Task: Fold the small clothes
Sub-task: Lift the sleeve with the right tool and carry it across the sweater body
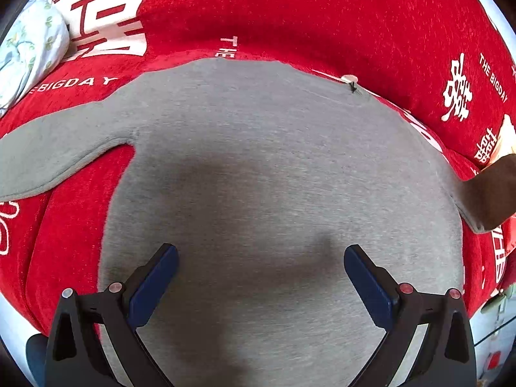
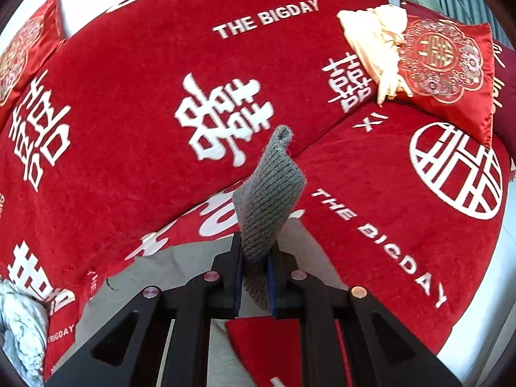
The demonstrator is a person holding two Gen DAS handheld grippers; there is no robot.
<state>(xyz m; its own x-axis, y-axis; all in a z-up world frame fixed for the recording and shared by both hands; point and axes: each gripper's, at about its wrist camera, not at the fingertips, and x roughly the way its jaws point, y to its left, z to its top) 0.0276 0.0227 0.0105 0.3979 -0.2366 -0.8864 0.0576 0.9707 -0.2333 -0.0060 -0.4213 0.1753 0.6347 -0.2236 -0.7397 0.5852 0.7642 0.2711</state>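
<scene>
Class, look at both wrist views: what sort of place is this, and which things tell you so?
Probably a home living room or bedroom: a red cover printed with wedding characters drapes soft furniture, an embroidered red cushion leans at the back, and a grey garment lies spread on it.

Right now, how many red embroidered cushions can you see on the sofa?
2. One red cushion leans at the right end beside a cream cloth; another sits at the far left edge, partly cut off. Others may be hidden.

Black linkage arms, blue-padded jaws, silver rivets.

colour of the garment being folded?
Plain grey garment, no print; best seen in the left wrist view.
</scene>
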